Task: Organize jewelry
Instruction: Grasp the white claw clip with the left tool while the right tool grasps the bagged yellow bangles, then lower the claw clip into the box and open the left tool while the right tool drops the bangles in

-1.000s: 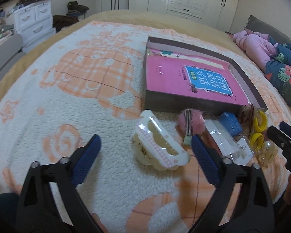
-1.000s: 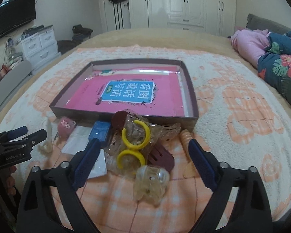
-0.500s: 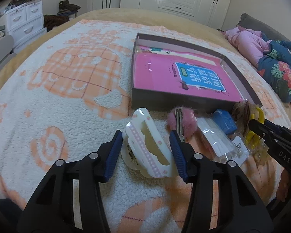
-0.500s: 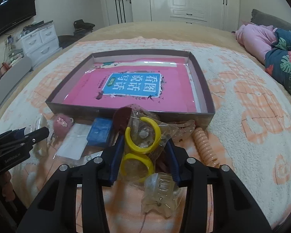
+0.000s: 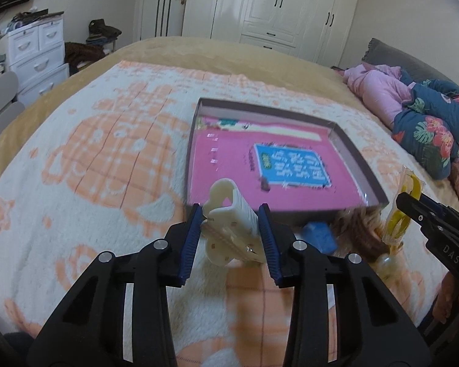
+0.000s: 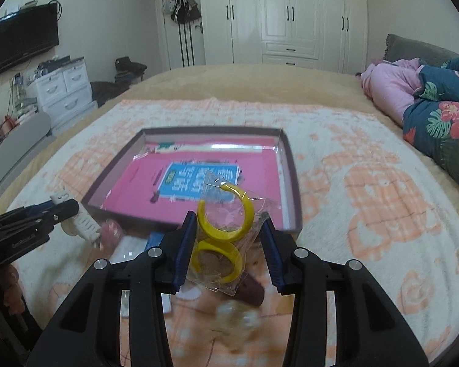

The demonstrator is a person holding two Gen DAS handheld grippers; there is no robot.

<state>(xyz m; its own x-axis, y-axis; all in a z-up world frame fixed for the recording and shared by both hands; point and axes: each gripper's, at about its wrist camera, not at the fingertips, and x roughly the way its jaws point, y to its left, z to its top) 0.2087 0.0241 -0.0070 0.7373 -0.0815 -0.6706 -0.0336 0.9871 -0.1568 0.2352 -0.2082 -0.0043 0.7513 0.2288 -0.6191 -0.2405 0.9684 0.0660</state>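
My left gripper [image 5: 229,211] holds a white hair claw [image 5: 229,229] between its blue pads, lifted off the blanket; its jaws are still closing on it. My right gripper [image 6: 228,218] is shut on a clear bag with two yellow hoop earrings [image 6: 226,232], also raised. Just beyond both lies a shallow dark box [image 5: 359,168] with a pink book inside. In the right wrist view the left gripper [image 6: 61,208] and the claw [image 6: 81,224] show at the left. The right gripper [image 5: 408,200] with the bag [image 5: 396,224] sits at the right edge of the left wrist view.
Loose pieces lie on the orange-and-white blanket in front of the box: a blue packet [image 5: 318,238], a maroon clip [image 6: 251,287], a clear claw [image 6: 235,318], a pink pompom clip [image 6: 111,232]. Folded quilts [image 6: 437,128] lie far right. White drawers [image 6: 64,88] stand past the bed's left side.
Both grippers went from wide open to closed, the left on the white claw, the right on the earring bag. Both then rose, lifting their items off the blanket.
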